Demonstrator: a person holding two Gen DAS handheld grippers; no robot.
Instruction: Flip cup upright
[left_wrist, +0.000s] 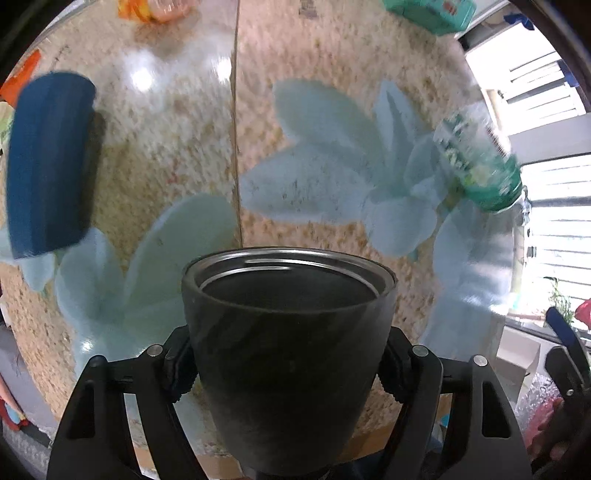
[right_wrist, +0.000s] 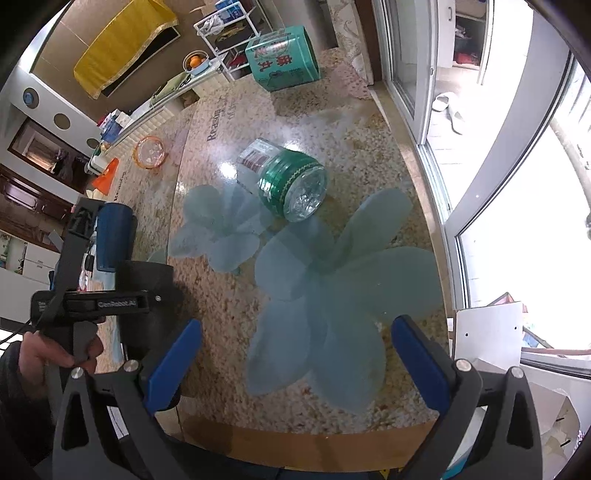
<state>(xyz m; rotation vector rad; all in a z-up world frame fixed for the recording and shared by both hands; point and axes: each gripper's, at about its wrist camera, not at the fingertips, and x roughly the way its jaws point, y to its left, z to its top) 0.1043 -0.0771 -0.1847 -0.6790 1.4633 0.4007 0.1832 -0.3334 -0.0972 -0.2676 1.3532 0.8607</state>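
My left gripper (left_wrist: 288, 365) is shut on a black cup (left_wrist: 288, 350) with a steel-lined rim; its two fingers clamp the cup's sides. The cup's open mouth faces away from the camera, toward the table. In the right wrist view the same cup (right_wrist: 146, 280) shows at the left, held in the left gripper (right_wrist: 107, 302) above the table's left part. My right gripper (right_wrist: 295, 354) is open and empty, with blue pads (right_wrist: 173, 369) wide apart over the table's front edge.
A blue cup (left_wrist: 48, 166) stands on the speckled glass table (left_wrist: 184, 147), also seen in the right wrist view (right_wrist: 114, 236). A green-labelled plastic bottle (right_wrist: 288, 181) lies on its side mid-table. A teal box (right_wrist: 282, 59) and an orange dish (right_wrist: 149, 151) sit farther back.
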